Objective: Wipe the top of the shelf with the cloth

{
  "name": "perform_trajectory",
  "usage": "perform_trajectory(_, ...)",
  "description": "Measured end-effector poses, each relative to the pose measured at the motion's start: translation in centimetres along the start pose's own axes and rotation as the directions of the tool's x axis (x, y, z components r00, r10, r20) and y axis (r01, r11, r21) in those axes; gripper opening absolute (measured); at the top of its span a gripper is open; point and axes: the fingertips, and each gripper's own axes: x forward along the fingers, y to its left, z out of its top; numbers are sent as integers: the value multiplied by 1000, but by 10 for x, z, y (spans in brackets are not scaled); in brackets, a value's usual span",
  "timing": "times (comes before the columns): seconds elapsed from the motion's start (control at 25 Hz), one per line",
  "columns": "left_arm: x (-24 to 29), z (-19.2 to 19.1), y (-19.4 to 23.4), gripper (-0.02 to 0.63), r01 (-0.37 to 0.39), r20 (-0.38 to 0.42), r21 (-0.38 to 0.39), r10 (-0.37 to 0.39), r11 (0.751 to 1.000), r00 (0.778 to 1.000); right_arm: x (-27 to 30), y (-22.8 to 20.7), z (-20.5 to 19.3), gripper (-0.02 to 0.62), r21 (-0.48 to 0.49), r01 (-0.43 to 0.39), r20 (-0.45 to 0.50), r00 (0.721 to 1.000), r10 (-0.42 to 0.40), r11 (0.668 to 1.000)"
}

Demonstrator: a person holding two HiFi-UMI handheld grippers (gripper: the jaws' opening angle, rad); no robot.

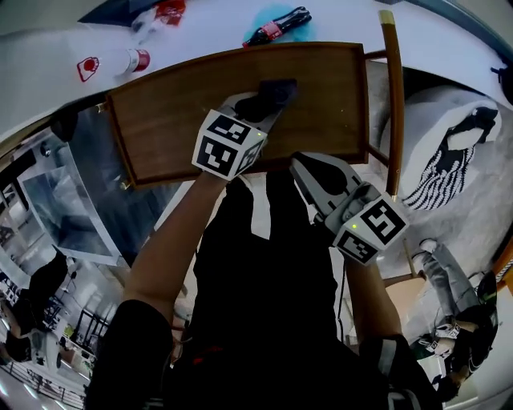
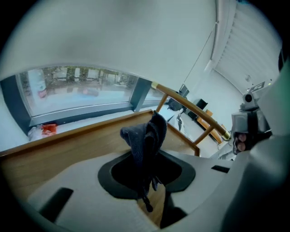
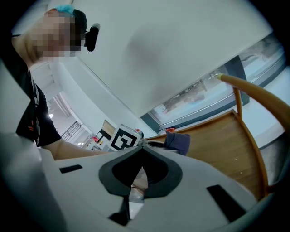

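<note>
The shelf top point(image 1: 184, 112) is a brown wooden board with a raised rim, seen at the upper middle of the head view. My left gripper point(image 1: 268, 100) reaches over it, shut on a dark blue cloth point(image 1: 276, 90) bunched at its tip above the board's far half. In the left gripper view the cloth point(image 2: 146, 133) stands up from between the shut jaws over the wood point(image 2: 59, 149). My right gripper point(image 1: 300, 166) is shut on nothing and hovers just off the board's near edge. From the right gripper view the cloth point(image 3: 178, 141) and the shelf top point(image 3: 222, 145) lie ahead.
A curved wooden rail point(image 1: 392, 96) runs along the shelf's right side. Behind the shelf is a white sill with a dark bottle point(image 1: 278, 24) and a red-capped bottle point(image 1: 135, 60). A glass panel point(image 1: 84, 188) drops away on the left. A person point(image 1: 461, 320) is at lower right.
</note>
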Motion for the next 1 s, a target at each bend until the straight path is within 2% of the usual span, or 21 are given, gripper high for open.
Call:
perform_trajectory(0.24,-83,-31,52,120,-128,59,-70,132,989,989,50,44,-11,5,-30,-84,-70,994,82,996)
perform_trajectory(0.48,-158,-84,97,120,-241,82,-169,257,956,963,95,94,-32,5,-79,-177,-161,974,162,981)
perform_trajectory(0.76,-232,-146,141,120,-339,58,-206,357,918,932,138,142,-59,5,-103,-244,-236,948,214,964)
perform_trajectory(1.0,-274,-176,166,120,-384,28,-183,395,905,918,165,173,-82,5,-110,-275,-283,930,236,955)
